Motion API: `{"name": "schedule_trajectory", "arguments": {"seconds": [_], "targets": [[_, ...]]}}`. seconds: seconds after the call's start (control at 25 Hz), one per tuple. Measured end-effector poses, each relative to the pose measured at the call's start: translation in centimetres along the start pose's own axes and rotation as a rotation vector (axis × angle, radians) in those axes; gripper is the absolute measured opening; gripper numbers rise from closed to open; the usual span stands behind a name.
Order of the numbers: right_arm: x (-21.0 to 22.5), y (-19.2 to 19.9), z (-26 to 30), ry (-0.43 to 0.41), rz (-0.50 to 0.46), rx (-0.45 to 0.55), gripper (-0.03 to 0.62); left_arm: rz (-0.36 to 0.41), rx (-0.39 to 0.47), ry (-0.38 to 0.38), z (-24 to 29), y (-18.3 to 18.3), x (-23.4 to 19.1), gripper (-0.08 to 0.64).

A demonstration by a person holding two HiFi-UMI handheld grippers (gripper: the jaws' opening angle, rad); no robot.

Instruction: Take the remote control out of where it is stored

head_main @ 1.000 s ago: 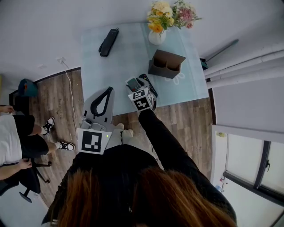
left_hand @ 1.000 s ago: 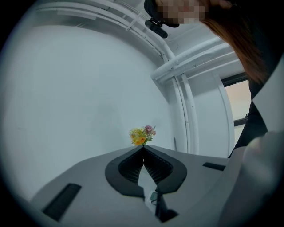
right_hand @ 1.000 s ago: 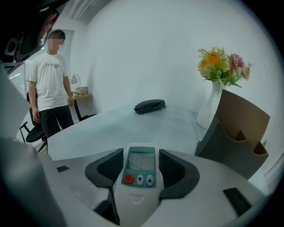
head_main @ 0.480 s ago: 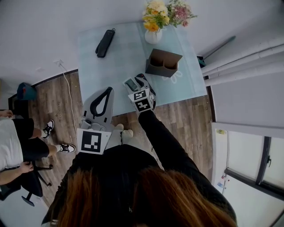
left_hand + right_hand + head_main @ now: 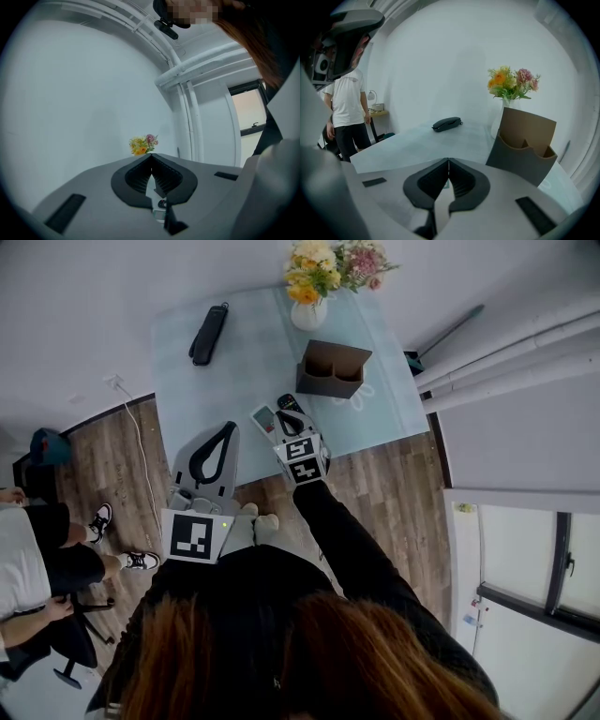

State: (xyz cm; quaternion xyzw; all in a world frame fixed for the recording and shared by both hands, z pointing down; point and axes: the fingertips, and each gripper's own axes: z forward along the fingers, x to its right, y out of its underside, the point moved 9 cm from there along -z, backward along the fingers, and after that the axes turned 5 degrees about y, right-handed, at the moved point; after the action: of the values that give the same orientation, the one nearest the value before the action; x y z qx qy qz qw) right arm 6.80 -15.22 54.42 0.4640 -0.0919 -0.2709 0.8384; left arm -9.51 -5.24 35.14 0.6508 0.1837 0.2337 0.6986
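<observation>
The remote control (image 5: 264, 418), small and white with a dark screen, lies flat on the pale blue table (image 5: 216, 390) near its front edge. My right gripper (image 5: 287, 410) hovers just right of it, with its jaws having just been closing. They now meet with nothing between them (image 5: 448, 160). My left gripper (image 5: 228, 428) is held over the floor in front of the table. It is shut and empty (image 5: 151, 155). Below its jaws the remote (image 5: 159, 209) shows in part.
A brown cardboard organiser (image 5: 330, 369) stands behind the remote, and a vase of flowers (image 5: 314, 268) behind that. A dark phone handset (image 5: 207, 334) lies at the table's far left. A seated person (image 5: 28, 559) and an office chair are on the left.
The right gripper's jaws have closed, and it has lifted a little away from the remote, which stays on the table. The left gripper has kept still.
</observation>
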Motion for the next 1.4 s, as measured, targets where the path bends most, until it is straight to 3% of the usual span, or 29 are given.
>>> {"name": "schedule_trajectory", "arguments": {"seconds": [0.32,0.88,1.4], "targets": [[1.0,-0.7,-1.5,0.043,0.028,0.049,0.015,0.003,0.003,0.022,0.4,0.0,0.2,0.005],[1.2,-9.4,-11.2,0.072,0.094,0.390,0.014,-0.004,0.008,0.022,0.7,0.1,-0.5,0.005],[1.2,-10.6,-18.8,0.105,0.109,0.478,0.014,0.001,0.013,0.015,0.3,0.2,-0.6,0.005]]}}
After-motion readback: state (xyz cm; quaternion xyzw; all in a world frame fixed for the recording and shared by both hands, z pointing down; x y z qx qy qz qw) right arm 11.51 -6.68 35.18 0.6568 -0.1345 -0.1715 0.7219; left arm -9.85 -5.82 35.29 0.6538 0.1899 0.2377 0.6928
